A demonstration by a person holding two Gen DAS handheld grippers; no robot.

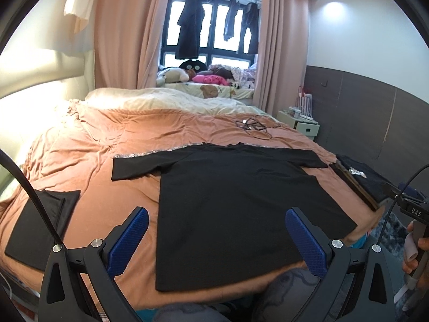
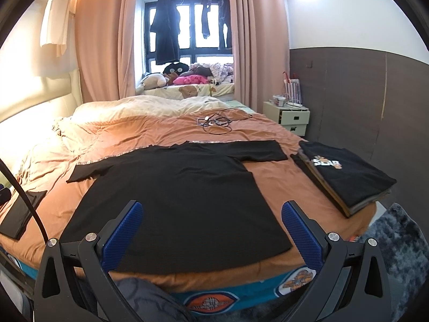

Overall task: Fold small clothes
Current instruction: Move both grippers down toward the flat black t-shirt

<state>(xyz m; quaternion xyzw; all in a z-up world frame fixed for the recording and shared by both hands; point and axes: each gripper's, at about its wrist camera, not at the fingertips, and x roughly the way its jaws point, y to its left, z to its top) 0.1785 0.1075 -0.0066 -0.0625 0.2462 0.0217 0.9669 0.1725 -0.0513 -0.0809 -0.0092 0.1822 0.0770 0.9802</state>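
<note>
A black T-shirt (image 1: 236, 204) (image 2: 177, 201) lies spread flat on the orange bedspread (image 1: 112, 145), hem toward me and both sleeves out. My left gripper (image 1: 217, 222) hangs open above the hem, holding nothing. My right gripper (image 2: 211, 216) is also open and empty over the near hem. A folded black garment (image 1: 40, 225) (image 2: 21, 217) lies at the left bed edge. A stack of folded clothes (image 2: 346, 177) (image 1: 359, 179), topped by a black shirt with a white print, sits at the right edge.
Tangled cables (image 2: 217, 122) lie on the bed beyond the shirt. A cream duvet (image 2: 139, 107) is bunched at the far end. A white bedside drawer unit (image 2: 289, 116) stands at the right wall. A grey rug (image 2: 396, 247) covers the floor. A hand (image 1: 418, 252) holds the other gripper's handle.
</note>
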